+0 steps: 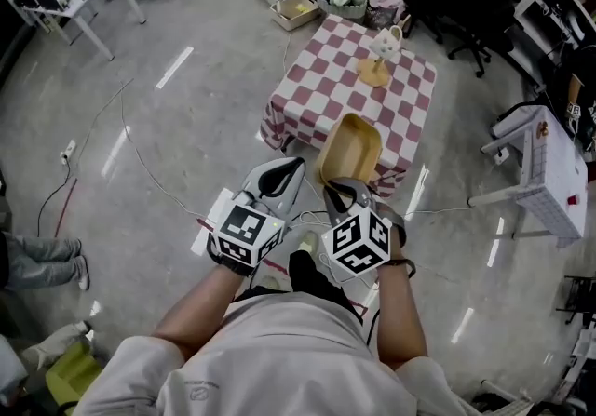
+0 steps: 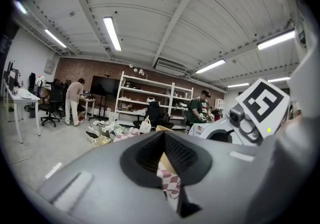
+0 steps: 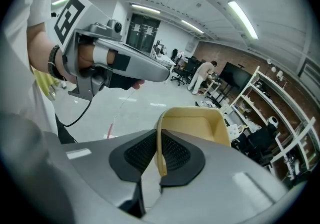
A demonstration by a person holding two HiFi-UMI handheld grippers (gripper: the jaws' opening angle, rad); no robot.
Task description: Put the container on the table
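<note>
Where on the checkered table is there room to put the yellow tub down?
Most of the checkered table is bare: the whole left half and the near edge, just beyond the yellow tub that the right gripper holds by its rim. Only the far right corner is crowded, with a white jug and a round wooden board.

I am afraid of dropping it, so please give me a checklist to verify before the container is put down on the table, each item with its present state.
1. Right gripper shut on the container by its rim: ok.
2. Container above the table: cannot tell; it hangs by the near edge.
3. Free room on the table's near part: ok.
4. White cup stands far from the container: ok.
5. Left gripper shut, empty, beside the container: ok.
</note>
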